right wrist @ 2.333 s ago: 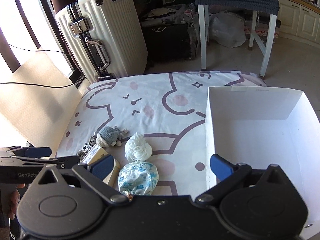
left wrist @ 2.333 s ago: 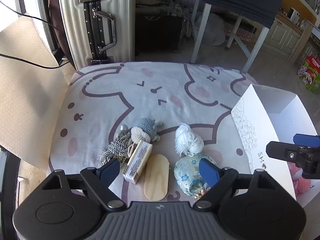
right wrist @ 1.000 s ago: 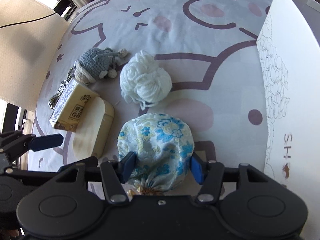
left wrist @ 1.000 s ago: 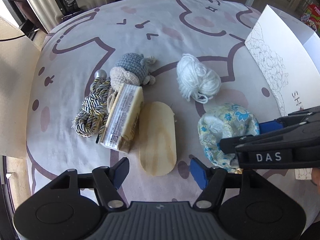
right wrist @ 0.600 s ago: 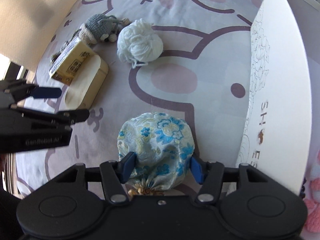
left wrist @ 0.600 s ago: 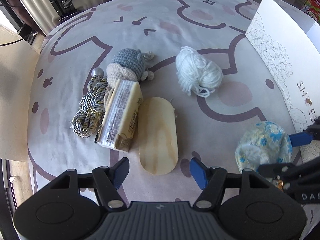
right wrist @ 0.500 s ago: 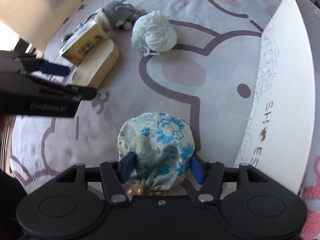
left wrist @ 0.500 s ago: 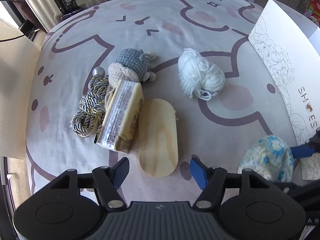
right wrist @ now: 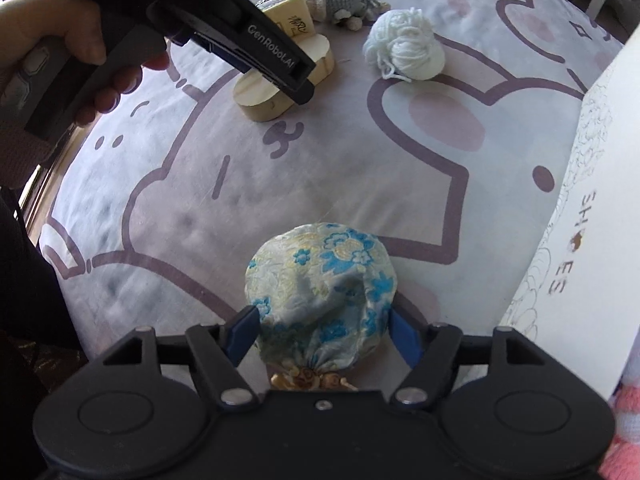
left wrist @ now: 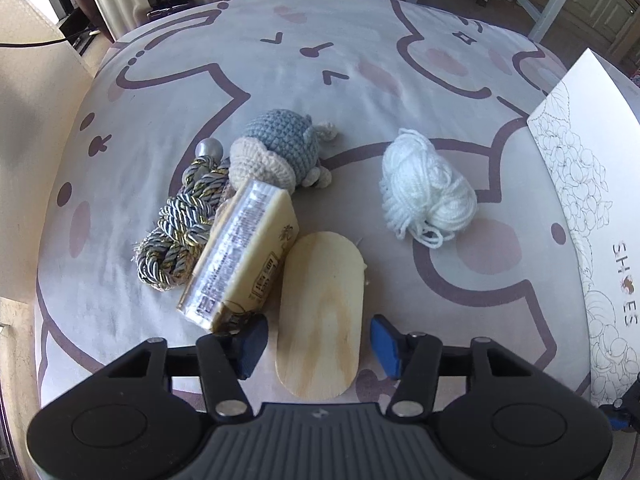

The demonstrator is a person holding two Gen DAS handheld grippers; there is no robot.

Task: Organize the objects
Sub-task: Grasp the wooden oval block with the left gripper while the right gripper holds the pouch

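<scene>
Right tongs (right wrist: 322,328) straddle the floral pouch (right wrist: 320,276), jaws opening, pads barely off its sides, just left of the white shoe box (right wrist: 580,240). Box contents mostly hidden; a pink-white knit bit (right wrist: 624,440) shows at its near corner. Left tongs (left wrist: 318,344) closing around the wood oval (left wrist: 320,312), well left of the box, not gripping yet.

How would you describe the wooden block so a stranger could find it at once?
Start at the cartoon-print sheet. Near its front edge lies a cluster: rope, crochet toy, wrapped packet. The wooden block lies beside the packet: the only plain, pale, round-ended slab.
</scene>
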